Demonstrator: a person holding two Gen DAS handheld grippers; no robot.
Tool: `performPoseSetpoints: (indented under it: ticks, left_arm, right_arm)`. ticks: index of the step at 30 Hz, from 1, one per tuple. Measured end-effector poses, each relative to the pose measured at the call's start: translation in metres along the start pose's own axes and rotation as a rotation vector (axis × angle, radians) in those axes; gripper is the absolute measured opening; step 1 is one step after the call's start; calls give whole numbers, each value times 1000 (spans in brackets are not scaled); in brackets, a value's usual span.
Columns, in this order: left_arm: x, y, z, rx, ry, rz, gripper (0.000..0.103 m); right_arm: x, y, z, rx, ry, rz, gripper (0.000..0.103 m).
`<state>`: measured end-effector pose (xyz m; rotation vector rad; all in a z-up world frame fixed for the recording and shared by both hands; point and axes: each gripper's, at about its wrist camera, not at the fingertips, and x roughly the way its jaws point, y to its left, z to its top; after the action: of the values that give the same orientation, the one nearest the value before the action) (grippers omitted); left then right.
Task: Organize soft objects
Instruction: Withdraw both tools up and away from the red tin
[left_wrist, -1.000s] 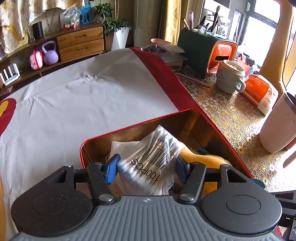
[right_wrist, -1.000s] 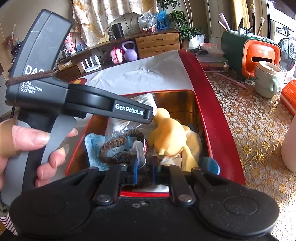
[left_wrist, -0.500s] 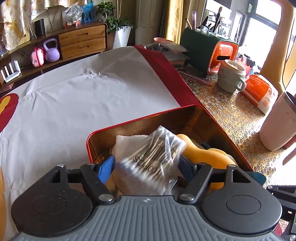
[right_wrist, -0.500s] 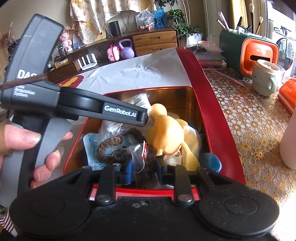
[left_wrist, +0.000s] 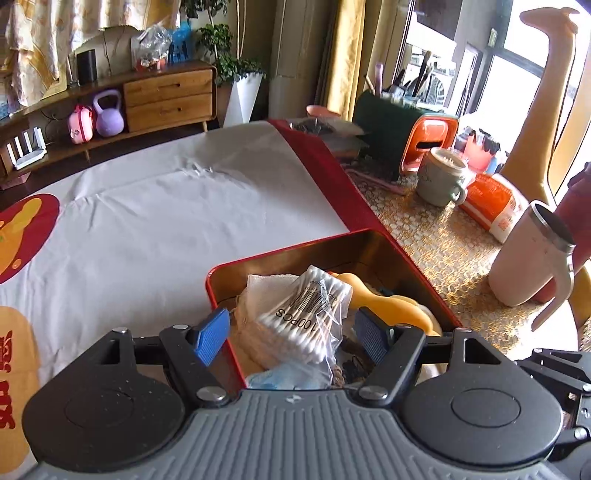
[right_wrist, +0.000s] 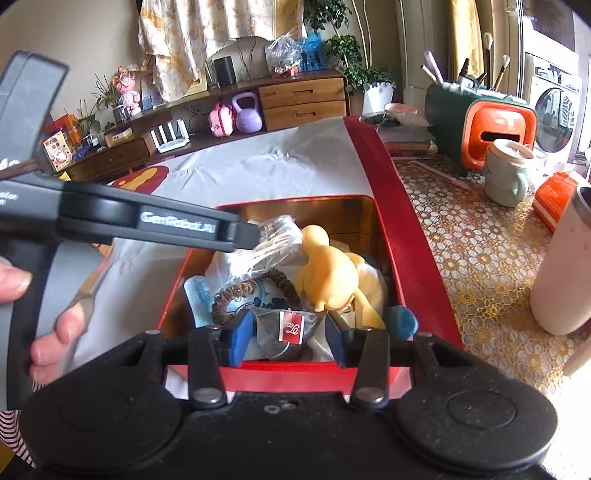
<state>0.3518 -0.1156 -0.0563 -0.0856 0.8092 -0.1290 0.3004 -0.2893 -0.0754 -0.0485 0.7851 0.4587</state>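
So the red tin (left_wrist: 402, 254) sits on the desk (left_wrist: 443, 236) right under both claws, and it's stuffed with soft stuff. The left claw (left_wrist: 291, 338) has its blue pads spread apart — they've just been opening — and the bag of cotton swabs (left_wrist: 314, 314) lies between them without either pad pressing on it. That bag rests on a folded white cloth (left_wrist: 258, 291) in the tin, with its left pad out past the tin's left wall. To the right of the left claw, the yellow plush toy (left_wrist: 388, 302) pokes up.

From the right wrist view, the right claw (right_wrist: 290, 334) is parted too, jaws just been opening, and a tea bag (right_wrist: 291, 325) with a red tag sits between the pads, apparently let go — can't tell for sure if a pad still brushes it. Just ahead of that claw there's a brown hair tie (right_wrist: 247, 291) lying on a light blue packet (right_wrist: 199, 295). The yellow plush toy (right_wrist: 332, 277) is ahead and slightly right. A blue thing (right_wrist: 402, 321) hangs at the tin's right wall near the right pad, hard to say what it is.

The left claw's black body (right_wrist: 129, 218) crosses in from the left, held by a hand (right_wrist: 44, 332), its tip over the swab bag (right_wrist: 273, 236). Off to the right on the desk: a white tumbler (right_wrist: 565, 269) and a pale green mug (right_wrist: 508, 173).
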Motion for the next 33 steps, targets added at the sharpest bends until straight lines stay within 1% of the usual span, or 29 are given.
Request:
performPoseSetpoints:
  ticks: [4, 6, 7, 9, 13, 16, 17, 20, 23, 25, 29, 33]
  left_arm:
    - [-22, 4, -3, -7, -23, -3, 76]
    - [-34, 6, -7, -10, -36, -10, 80]
    - [-40, 7, -8, -9, -43, -14, 81]
    - [-51, 9, -13, -7, -56, -18, 81]
    - [-74, 15, -23, -15, -75, -35, 81]
    - [-91, 19, -29, -17, -92, -42, 81]
    - [-97, 20, -32, -14, -105, -41, 81]
    - [-116, 21, -42, 2, -148, -4, 81]
    - [-133, 22, -52, 14, -172, 15, 81]
    - [-143, 23, -60, 14, -178, 17, 81]
    - [-157, 25, -73, 5, -176, 14, 84]
    - [-167, 29, -87, -11, -175, 4, 84]
  right_arm:
    - [-14, 3, 2, -5, -22, -13, 51]
    - [-22, 7, 2, -16, -37, -21, 53]
    - [-26, 9, 2, -20, -44, -25, 54]
    - [-33, 12, 2, -25, -56, -26, 54]
    - [-46, 17, 1, -35, -78, -32, 61]
    - [-56, 22, -2, -36, -98, -37, 63]
    - [-59, 23, -3, -37, -104, -38, 64]
    - [-69, 27, -6, -39, -125, -39, 67]
    - [-77, 32, -9, -42, -144, -42, 70]
    - [-83, 38, -12, -59, -159, -47, 76]
    - [-94, 48, -16, -83, -189, -47, 78]
    - [-104, 56, -21, -99, -215, -36, 83]
